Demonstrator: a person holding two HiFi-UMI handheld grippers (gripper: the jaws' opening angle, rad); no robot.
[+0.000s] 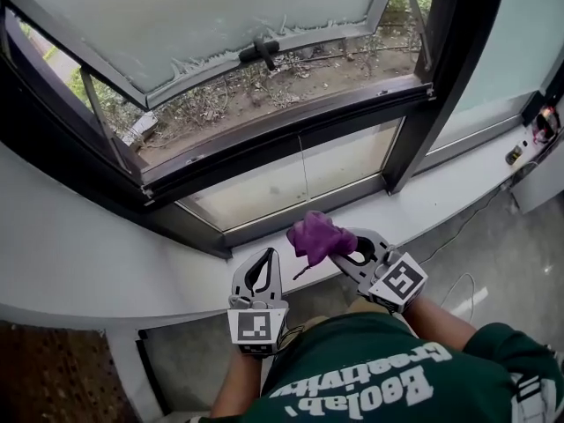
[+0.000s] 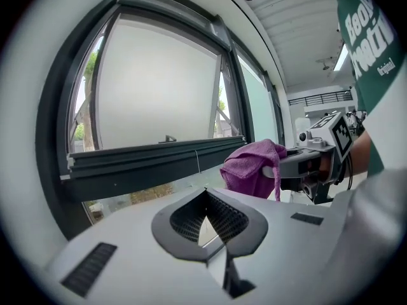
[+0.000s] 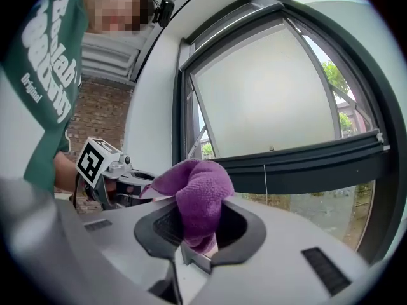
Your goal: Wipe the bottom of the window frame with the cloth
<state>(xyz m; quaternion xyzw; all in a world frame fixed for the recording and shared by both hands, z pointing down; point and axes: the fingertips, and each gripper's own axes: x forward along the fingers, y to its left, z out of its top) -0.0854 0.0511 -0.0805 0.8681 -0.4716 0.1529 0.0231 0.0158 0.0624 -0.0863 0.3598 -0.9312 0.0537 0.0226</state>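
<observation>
Wiping not yet begun — the right gripper [image 1: 345, 252] clamps the bunched purple microfibre cloth [image 1: 315, 234] over the white sill [image 1: 106, 263], the left gripper [image 1: 263, 261] closed and empty — so next, press cloth onto the bottom rail of the dark metal window frame [image 1: 282, 139].

cloth [image 1: 317, 235] in right gripper [image 1: 342, 247], left gripper [image 1: 261, 267] beside at left; window frame [image 1: 282, 141] ahead beyond sill [image 1: 88, 267]

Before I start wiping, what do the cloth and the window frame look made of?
The cloth looks like purple microfibre, matte: fuzzy napped pile. The window frame is probably painted metal, dark grey: smooth, straight-edged profiles with a slight sheen.
</observation>
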